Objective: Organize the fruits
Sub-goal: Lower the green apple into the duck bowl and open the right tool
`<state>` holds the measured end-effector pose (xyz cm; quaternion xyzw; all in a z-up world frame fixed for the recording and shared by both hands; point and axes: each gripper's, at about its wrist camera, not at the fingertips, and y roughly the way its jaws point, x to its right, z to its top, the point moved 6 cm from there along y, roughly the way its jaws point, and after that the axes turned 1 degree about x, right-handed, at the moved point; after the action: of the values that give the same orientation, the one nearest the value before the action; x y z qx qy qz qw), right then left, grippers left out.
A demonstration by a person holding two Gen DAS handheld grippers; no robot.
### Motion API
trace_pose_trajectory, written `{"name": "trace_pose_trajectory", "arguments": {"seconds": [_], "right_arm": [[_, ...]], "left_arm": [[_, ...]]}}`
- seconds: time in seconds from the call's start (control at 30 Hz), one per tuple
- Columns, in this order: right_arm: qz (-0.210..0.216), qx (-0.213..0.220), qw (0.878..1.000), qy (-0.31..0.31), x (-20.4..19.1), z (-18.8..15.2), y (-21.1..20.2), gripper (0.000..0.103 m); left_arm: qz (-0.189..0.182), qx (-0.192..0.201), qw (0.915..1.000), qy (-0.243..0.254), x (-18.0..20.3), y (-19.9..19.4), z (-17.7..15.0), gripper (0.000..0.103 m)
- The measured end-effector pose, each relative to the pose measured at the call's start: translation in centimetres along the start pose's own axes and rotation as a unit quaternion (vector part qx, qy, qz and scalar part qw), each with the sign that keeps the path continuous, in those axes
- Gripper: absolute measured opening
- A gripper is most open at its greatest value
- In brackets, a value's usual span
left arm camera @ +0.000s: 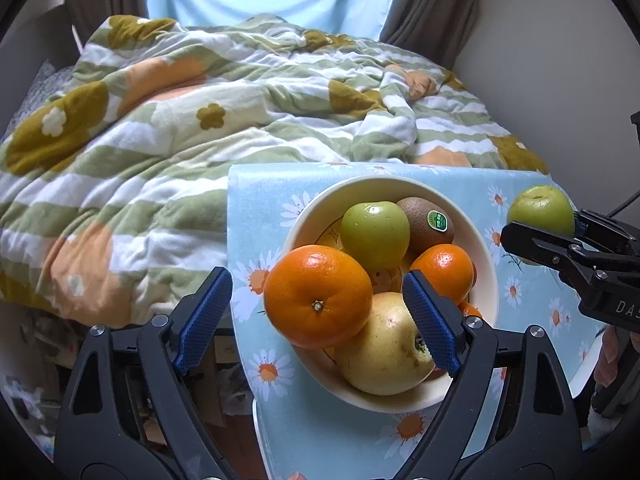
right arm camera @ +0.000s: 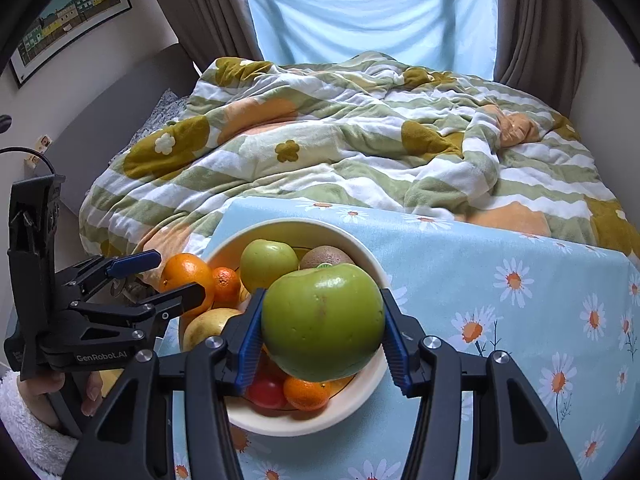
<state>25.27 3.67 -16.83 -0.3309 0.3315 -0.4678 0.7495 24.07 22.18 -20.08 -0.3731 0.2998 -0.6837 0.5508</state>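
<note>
A: How many fruits, counted?

B: Two round green apples: one (right arm camera: 323, 322) clamped between the blue pads of the right gripper (right arm camera: 322, 336), touching both pads, held above the near side of the cream ceramic bowl (right arm camera: 360, 404); the other green apple (left arm camera: 375, 236) lies in the bowl, ahead of the left gripper's fingers. In the bowl as well: one large orange (left arm camera: 318, 296), one brown kiwi with a green sticker (left arm camera: 425, 224), one pale yellow apple (left arm camera: 384, 354), at least two small mandarins, (right arm camera: 226, 286) and (right arm camera: 307, 393), and one red fruit (right arm camera: 267, 393).

A: And the left gripper?

B: The left gripper (left arm camera: 318, 320) is spread wide, holding nothing; the large orange sits between its fingers, and the right pad overlaps the yellow apple.

A: Anything hard to make out?

B: The held apple hides much of the bowl, and I cannot say what the red fruit is. The bowl stands on a light blue daisy-print cloth (right arm camera: 500, 320); past the fingertips is a green-striped flowered quilt (right arm camera: 340, 152).
</note>
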Motion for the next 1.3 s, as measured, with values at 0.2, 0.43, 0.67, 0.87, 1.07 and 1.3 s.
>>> {"name": "trace_pose_trajectory", "arguments": {"seconds": [0.2, 0.43, 0.67, 0.87, 1.07, 1.3], "right_arm": [[0.023, -0.003, 0.999, -0.030, -2.1, 0.7, 1.2, 0.049], [0.054, 0.005, 0.996, -0.070, -3.9, 0.8, 4.2, 0.049], [0.069, 0.010, 0.993, -0.094, -4.6, 0.9, 5.3, 0.049], [0.088, 0.012, 0.992, -0.091, -4.6, 0.9, 5.3, 0.050], [0.091, 0.019, 0.992, -0.085, -4.5, 0.8, 4.7, 0.063], [0.088, 0.035, 0.993, -0.071, -3.7, 0.5, 3.0, 0.088]], "left_arm": [[0.020, 0.001, 0.9998, 0.003, -0.6, -1.5, -1.0, 0.094], [0.036, -0.010, 0.9993, -0.005, -2.0, -1.8, -2.8, 0.094], [0.043, -0.011, 0.9989, -0.019, -3.1, -1.9, -3.8, 0.094], [0.044, -0.010, 0.9988, -0.020, -3.3, -1.9, -3.9, 0.094], [0.038, -0.013, 0.9991, -0.016, -3.0, -1.7, -4.1, 0.094], [0.053, -0.004, 0.9985, -0.011, -1.7, -2.8, -4.1, 0.094]]}}
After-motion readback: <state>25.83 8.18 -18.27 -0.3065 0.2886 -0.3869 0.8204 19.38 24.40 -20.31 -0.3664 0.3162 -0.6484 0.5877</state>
